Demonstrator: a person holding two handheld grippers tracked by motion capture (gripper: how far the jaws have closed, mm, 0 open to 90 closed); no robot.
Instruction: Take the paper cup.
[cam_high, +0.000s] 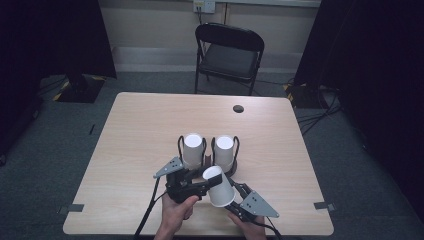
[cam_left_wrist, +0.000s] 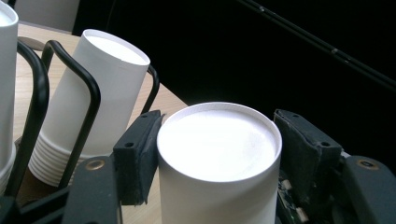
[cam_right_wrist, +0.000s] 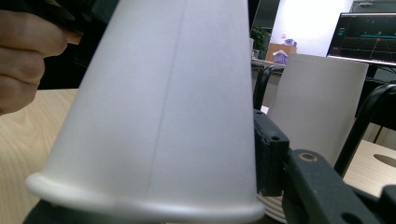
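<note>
We have the inverted paper cup (cam_high: 218, 186) just in front of the wire cup rack (cam_high: 208, 150), left gripper (cam_high: 200, 184) clamped on its base, right gripper (cam_high: 234, 201) half-open around the rim end, grip unclear, so squeezing may crush it.

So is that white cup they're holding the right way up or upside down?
Upside down, and tilted: the cup shows its closed base on top, its rolled rim below, held between both grippers.
</note>
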